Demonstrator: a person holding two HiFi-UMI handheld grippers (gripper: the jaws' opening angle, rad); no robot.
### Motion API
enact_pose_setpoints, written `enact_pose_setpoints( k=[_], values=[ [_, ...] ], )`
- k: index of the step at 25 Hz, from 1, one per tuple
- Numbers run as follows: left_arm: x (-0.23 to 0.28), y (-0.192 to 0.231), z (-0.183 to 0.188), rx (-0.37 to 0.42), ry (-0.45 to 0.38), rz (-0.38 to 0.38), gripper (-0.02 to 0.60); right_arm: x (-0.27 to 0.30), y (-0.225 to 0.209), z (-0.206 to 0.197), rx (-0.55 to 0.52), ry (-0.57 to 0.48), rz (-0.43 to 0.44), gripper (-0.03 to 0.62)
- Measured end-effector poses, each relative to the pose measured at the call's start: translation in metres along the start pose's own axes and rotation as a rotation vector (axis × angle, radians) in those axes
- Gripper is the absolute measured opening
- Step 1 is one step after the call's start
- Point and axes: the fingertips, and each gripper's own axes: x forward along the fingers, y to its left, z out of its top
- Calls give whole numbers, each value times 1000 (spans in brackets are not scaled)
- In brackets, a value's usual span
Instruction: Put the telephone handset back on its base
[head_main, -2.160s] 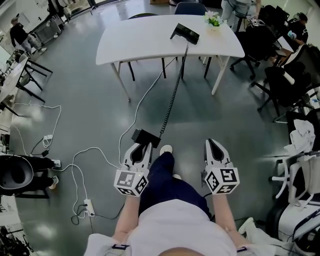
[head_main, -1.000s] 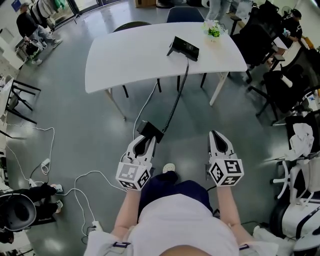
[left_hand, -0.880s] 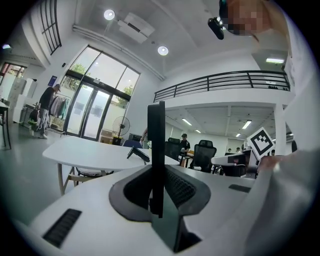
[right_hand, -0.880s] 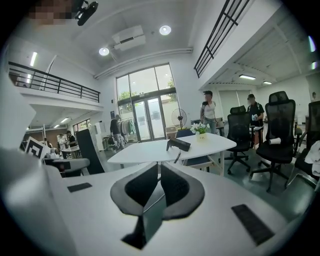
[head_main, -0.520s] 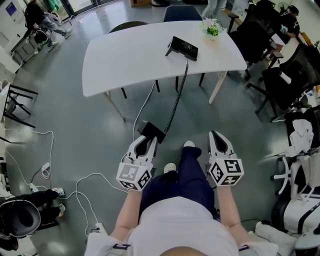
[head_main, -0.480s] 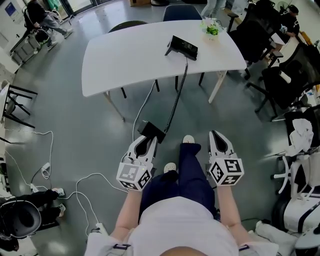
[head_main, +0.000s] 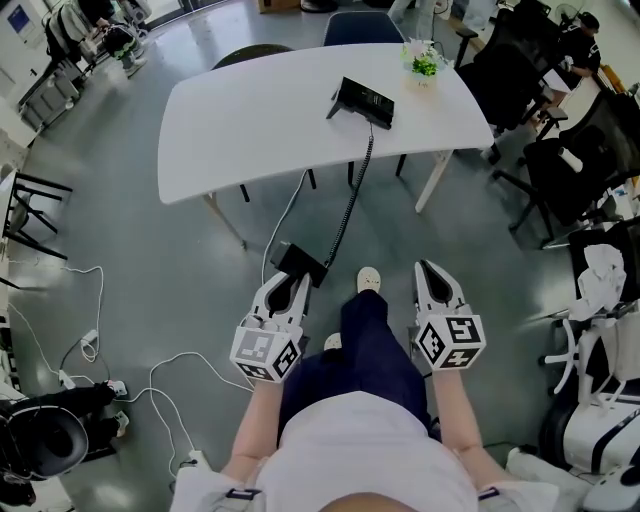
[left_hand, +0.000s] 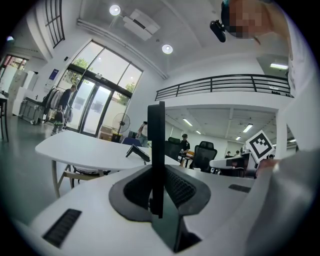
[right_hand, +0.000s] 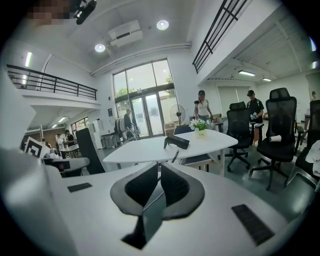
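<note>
The black handset (head_main: 299, 264) is held in my left gripper (head_main: 289, 284), whose jaws are shut on it over the floor in front of the white table (head_main: 250, 120). A coiled cord (head_main: 350, 200) runs from it up to the black phone base (head_main: 362, 102) on the table's far side. In the left gripper view the handset (left_hand: 156, 130) stands edge-on between the jaws, with the base (left_hand: 137, 152) beyond. My right gripper (head_main: 433, 283) is shut on nothing, level with the left one. In the right gripper view the base (right_hand: 177, 142) lies ahead on the table (right_hand: 145, 150).
A small potted plant (head_main: 422, 62) stands on the table near the base. Black office chairs (head_main: 575, 160) crowd the right side. White cables and a power strip (head_main: 110, 390) lie on the floor at the left. The person's leg and shoe (head_main: 367, 282) are between the grippers.
The person has stepped toward the table, one leg swinging forward. Both grippers came along, the left still holding the handset. The table and base sit slightly nearer.
</note>
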Motion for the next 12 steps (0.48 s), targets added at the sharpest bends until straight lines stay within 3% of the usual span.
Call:
enact_pose_setpoints(
  k=[12],
  values=[
    [83, 19, 15, -14, 9, 49, 75, 74, -51, 33, 3, 24, 43, 41]
  ],
)
